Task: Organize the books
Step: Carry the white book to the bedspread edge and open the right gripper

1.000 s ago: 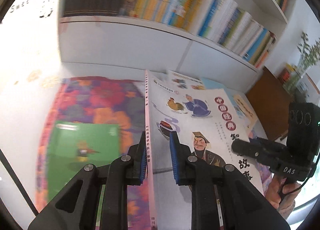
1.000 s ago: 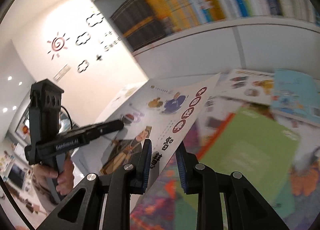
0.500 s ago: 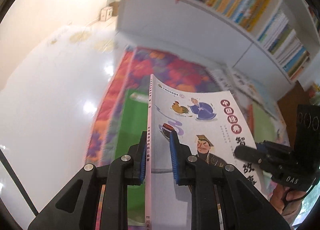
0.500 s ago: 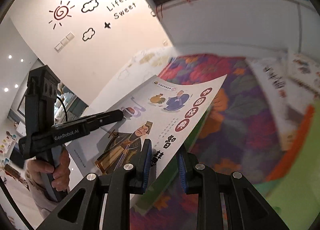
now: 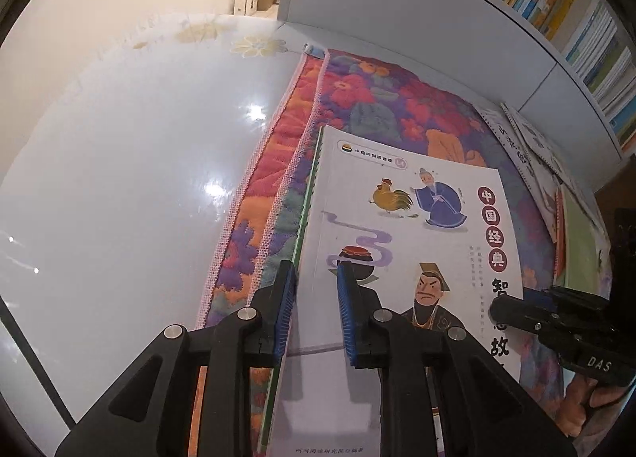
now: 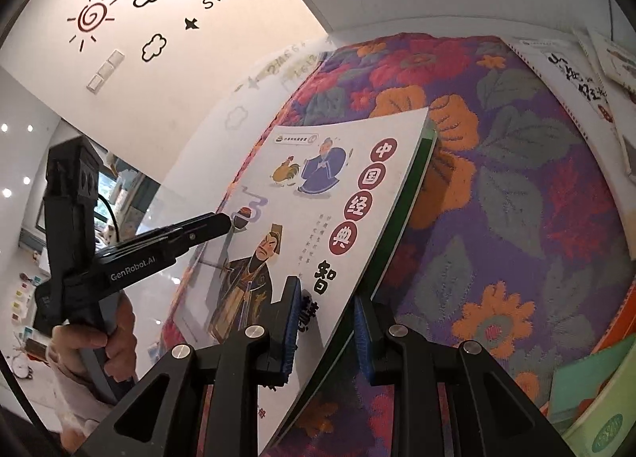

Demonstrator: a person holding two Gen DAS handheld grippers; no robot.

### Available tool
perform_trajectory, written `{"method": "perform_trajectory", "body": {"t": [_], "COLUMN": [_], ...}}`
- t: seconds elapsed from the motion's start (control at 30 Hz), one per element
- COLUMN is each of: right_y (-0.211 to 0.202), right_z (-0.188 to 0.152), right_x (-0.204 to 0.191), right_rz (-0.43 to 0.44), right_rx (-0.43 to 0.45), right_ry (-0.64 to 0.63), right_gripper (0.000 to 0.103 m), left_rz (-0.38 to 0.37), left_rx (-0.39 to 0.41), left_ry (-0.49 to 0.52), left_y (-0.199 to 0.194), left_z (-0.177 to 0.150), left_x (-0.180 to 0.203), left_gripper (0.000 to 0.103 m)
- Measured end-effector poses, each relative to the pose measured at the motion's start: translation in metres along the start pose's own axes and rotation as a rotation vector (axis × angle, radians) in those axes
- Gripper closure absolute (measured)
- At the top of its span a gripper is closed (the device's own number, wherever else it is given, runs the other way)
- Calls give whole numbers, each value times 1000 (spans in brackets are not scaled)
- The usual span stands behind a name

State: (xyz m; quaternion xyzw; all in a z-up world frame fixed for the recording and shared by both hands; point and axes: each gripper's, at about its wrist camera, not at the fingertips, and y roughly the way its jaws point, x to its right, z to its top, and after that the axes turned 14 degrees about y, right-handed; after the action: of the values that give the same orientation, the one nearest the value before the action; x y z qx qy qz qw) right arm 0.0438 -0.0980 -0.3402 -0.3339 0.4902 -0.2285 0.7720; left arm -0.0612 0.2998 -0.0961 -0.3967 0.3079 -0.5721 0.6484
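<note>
White storybook (image 5: 397, 242) is pinched at opposite edges by left gripper (image 5: 313, 310) and right gripper (image 6: 326, 330), above flowered rug (image 6: 516, 186).

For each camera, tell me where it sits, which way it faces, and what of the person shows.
Left wrist: on the left gripper, facing down along its fingers at the white book, rug and bookshelf; the right gripper and its hand show at right.
Right wrist: on the right gripper, facing down at the same book and rug; the left gripper and its hand show at left.
Shared: book, rug; each shows the other gripper.
</note>
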Motion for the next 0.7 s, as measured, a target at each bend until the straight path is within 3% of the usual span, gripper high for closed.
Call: {"method": "perform_trajectory", "body": {"t": [0.57, 0.7], "right_y": [0, -4], "right_z": [-2, 0], "right_x": [-4, -3], "right_rz": [-9, -52], "right_rx": [1, -12], "right_ry": [4, 20], "right_gripper": [77, 78], "left_rz": [5, 123], "left_rx": [12, 20], "left_ry": [-11, 0], "left_y": [-1, -12], "left_z": [1, 2], "left_x": [-2, 4], "left_gripper": [83, 83]}}
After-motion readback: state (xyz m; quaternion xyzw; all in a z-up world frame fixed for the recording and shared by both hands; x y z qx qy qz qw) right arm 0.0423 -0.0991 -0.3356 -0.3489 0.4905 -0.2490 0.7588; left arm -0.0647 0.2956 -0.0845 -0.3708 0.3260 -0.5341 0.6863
